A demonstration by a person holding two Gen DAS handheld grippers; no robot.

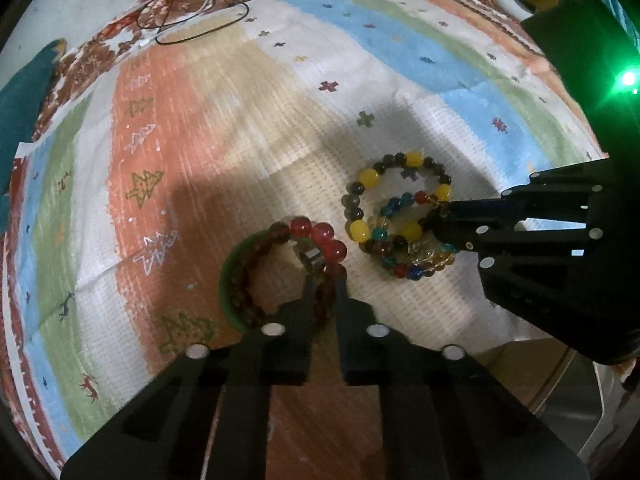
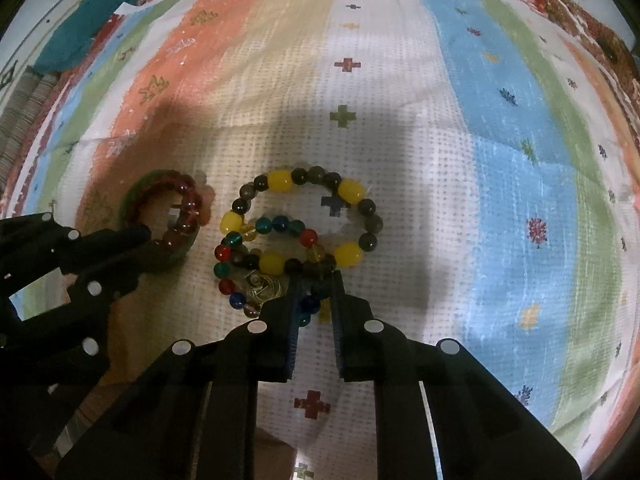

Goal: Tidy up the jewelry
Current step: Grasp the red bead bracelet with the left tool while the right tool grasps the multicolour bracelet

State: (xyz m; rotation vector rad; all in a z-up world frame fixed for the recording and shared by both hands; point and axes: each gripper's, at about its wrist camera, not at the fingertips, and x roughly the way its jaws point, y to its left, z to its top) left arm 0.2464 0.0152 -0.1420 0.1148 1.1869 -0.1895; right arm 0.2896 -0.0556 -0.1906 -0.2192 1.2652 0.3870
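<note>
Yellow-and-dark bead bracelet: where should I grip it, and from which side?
Grip the yellow-and-dark bracelet on its far arc, coming straight down. That stretch lies flat and alone on the cloth; the near arc tangles with the multicolour bracelet, where the right gripper sits.

Bracelet pile (image 2: 300,232) beside green bangle (image 2: 160,220); striped cloth (image 2: 500,180) rightward open
</note>
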